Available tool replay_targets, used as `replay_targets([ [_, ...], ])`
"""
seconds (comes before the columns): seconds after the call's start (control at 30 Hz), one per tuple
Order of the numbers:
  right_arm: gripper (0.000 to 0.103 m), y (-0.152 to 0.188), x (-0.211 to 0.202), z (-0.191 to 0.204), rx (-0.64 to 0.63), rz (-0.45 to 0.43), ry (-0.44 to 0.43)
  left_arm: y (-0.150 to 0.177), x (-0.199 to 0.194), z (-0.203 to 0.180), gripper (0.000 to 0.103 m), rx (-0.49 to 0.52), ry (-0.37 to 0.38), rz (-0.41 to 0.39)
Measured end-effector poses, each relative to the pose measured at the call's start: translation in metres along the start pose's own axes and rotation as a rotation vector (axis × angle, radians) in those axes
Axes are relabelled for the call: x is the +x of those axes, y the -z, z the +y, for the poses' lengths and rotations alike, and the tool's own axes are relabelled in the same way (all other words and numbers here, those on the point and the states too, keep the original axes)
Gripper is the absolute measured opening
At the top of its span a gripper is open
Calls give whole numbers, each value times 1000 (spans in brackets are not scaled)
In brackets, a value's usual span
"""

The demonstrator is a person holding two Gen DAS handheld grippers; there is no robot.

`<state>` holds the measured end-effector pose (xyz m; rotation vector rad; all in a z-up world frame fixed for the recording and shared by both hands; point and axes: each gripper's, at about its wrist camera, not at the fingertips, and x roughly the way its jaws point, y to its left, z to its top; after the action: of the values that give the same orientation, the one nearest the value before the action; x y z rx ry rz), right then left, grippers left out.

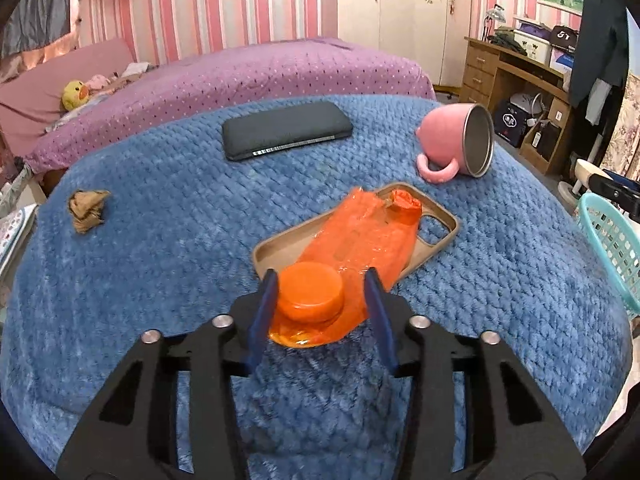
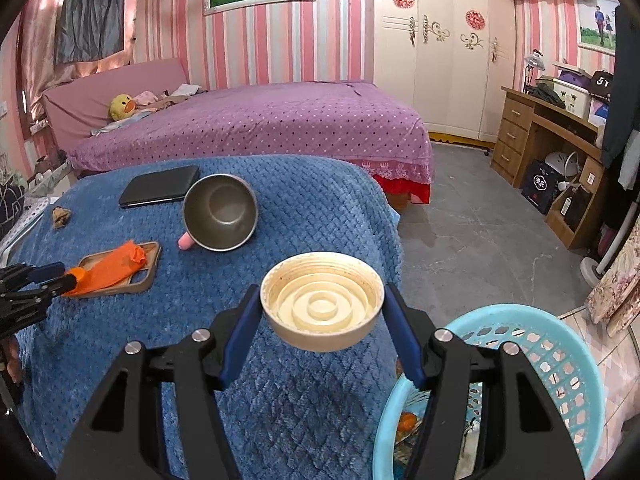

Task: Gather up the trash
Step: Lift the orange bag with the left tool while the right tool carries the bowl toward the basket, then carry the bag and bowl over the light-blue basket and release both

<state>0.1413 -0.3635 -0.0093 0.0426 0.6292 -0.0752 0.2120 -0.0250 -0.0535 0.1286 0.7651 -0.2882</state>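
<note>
A crushed orange plastic bottle [image 1: 360, 236] with an orange cap lies partly on a beige phone case [image 1: 436, 236] on the blue blanket. My left gripper [image 1: 322, 276] is shut on its cap end, with a blue pad on each side of the neck. The right wrist view shows that gripper [image 2: 60, 276] at the bottle [image 2: 108, 268] by the left edge. My right gripper [image 2: 322, 292] is shut on a cream round lid [image 2: 320, 306], hollow side facing the camera, held in the air near the blanket's right edge. A crumpled brown paper ball [image 1: 87, 210] lies at the far left.
A teal plastic basket [image 2: 560, 344] with some trash inside stands on the floor at the lower right, and its rim [image 1: 612, 248] also shows beside the table. A pink mug [image 1: 456, 140] lies on its side near a black phone [image 1: 286, 130]. A purple bed stands behind.
</note>
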Motion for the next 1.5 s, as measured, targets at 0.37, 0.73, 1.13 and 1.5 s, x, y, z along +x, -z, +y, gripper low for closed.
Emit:
replay_targets([
  [0.37, 61, -1, -2, -1, 0, -3, -4, -11, 21, 0, 35, -33, -54, 30],
  [0.73, 61, 4, -21, -11, 15, -29, -5, -22, 13, -10, 2, -44, -108, -26],
  [1.13, 61, 13, -47, -59, 92, -58, 27, -13, 1, -9, 65, -48, -205, -23],
  [1.5, 61, 11, -36, -63, 84, -45, 36, -20, 36, -16, 50, -41, -183, 42],
])
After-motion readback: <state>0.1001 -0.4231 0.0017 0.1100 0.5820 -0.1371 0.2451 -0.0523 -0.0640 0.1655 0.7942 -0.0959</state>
